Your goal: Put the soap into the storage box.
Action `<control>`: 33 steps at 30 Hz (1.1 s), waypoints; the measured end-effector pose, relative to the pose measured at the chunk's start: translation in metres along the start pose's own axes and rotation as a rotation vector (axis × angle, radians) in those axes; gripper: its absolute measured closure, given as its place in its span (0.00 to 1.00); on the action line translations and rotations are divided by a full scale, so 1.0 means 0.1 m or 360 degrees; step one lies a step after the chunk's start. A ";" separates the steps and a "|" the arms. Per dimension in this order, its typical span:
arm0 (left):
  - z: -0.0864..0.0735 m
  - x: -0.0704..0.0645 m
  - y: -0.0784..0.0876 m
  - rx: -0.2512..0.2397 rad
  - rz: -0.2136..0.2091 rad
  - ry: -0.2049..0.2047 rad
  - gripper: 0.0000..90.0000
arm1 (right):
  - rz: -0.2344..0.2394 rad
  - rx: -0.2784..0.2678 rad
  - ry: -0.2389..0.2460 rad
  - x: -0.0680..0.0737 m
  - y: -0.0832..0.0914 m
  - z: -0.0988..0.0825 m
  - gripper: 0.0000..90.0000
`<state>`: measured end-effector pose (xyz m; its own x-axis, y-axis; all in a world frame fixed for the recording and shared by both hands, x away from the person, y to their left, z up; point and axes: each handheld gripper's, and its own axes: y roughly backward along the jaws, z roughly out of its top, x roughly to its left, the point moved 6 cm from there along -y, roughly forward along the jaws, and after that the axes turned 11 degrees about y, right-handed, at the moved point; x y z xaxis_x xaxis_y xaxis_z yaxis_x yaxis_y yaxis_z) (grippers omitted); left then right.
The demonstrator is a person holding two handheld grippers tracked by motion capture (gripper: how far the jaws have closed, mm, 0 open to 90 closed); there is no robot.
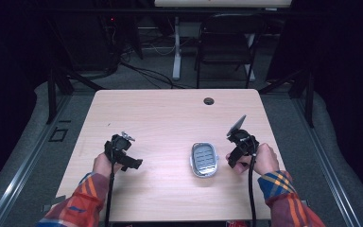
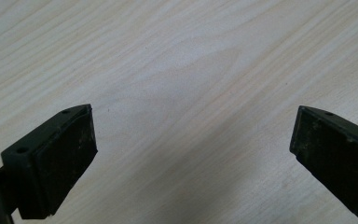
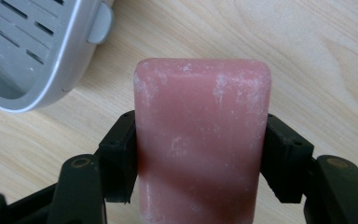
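A pink bar of soap stands between the jaws of my right gripper, which is shut on its two long sides. A grey soap dish with drain slots lies on the table just left of that gripper; its rim fills the upper left of the right gripper view. My left gripper hovers over bare wood at the table's left, open wide, with nothing between its fingers.
The light wooden table has a round cable hole near its far edge. A dark folding chair and a white desk leg stand on the floor beyond. Plaid sleeves enter from below.
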<state>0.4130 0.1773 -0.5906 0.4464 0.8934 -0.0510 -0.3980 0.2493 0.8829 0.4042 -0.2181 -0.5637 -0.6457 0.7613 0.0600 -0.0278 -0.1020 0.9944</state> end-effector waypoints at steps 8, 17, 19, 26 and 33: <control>-0.01 0.00 0.01 0.0000 -0.0008 0.0010 0.00 | 0.0007 0.0017 0.0053 0.06 0.09 0.06 0.41; -0.01 0.00 0.01 0.0007 -0.0014 0.0018 0.01 | 0.0008 0.0016 0.0067 0.14 0.13 0.18 0.41; -0.01 0.00 0.01 0.0004 -0.0016 0.0018 0.01 | 0.0012 0.0057 0.0097 0.15 0.17 0.20 0.41; -0.01 0.00 0.01 0.0001 -0.0018 0.0015 0.01 | -0.0033 0.0086 0.0136 0.18 0.32 0.31 0.41; -0.02 0.00 0.02 0.0000 -0.0016 0.0018 0.01 | -0.0043 0.0117 0.0176 0.26 0.34 0.44 0.41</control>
<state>0.4110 0.1782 -0.5899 0.4412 0.8950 -0.0649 -0.3938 0.2581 0.8822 0.4198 -0.1735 -0.5245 -0.7257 0.6875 0.0269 0.0066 -0.0321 0.9995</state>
